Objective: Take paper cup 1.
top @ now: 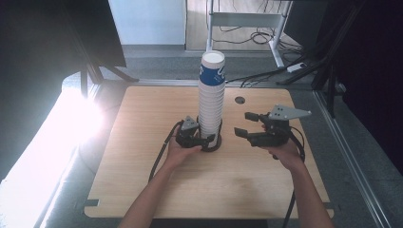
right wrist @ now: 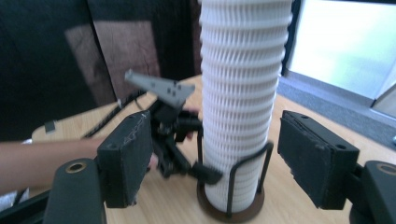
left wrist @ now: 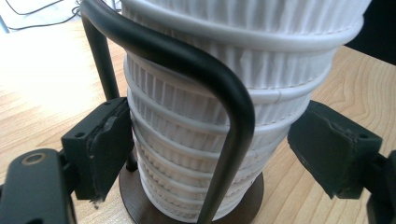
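In the high view, a tall cup stack (top: 211,97) stands upright in a black wire holder (top: 213,142) near the middle of the table (top: 142,190). The top cup carries a blue band. The left gripper (top: 205,139) is low at the base of the stack, on its left side, and the left hand (top: 178,153) holds it from behind. The right gripper (top: 243,124) is to the right of the stack and apart from it, with its jaws spread wide, grasping nothing. In the left gripper view, the stack (left wrist: 224,121) is between the two jaws, inside the holder (left wrist: 233,116) with its round dark base. The left jaw lies against the ribbed cups; the right jaw is just beside them, and I cannot tell if it touches, so the grip is unclear. In the right gripper view, the stack (right wrist: 240,93) stands farther off between the released jaws, not touched by them. The left gripper (right wrist: 205,173) reaches the holder (right wrist: 247,186) from the left.
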